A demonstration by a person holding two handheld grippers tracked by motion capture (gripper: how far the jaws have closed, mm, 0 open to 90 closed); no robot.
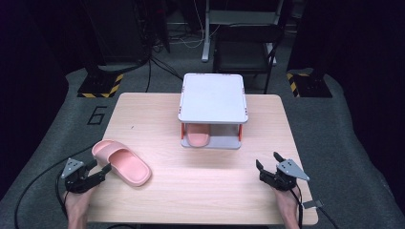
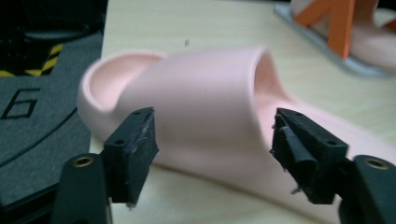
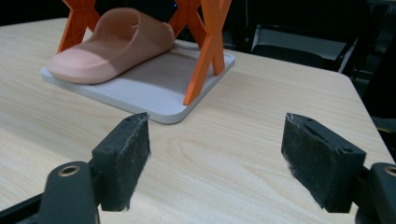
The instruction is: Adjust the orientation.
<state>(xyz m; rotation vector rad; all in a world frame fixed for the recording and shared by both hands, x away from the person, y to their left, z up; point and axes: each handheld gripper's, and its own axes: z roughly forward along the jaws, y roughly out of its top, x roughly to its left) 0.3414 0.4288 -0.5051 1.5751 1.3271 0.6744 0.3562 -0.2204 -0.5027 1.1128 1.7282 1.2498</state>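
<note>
One pink slipper [image 1: 197,137] sits on the rack's [image 1: 213,98] lower shelf at twelve o'clock. My left claw [image 1: 98,171] gapes wide around the second slipper's [image 1: 122,162] strap at eight; my right claw [image 1: 268,162], at four, is wide open and empty.

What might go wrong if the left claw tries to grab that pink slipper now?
The left gripper is open around the loose slipper's wide, soft strap, so the jaws may squash it or slip off. The slipper lies near the table edge and might get pushed off. The rack slot beside the other slipper looks tight.

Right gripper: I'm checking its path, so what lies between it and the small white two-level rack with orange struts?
Only bare wooden table lies between the right gripper and rack, in the high view.
</note>
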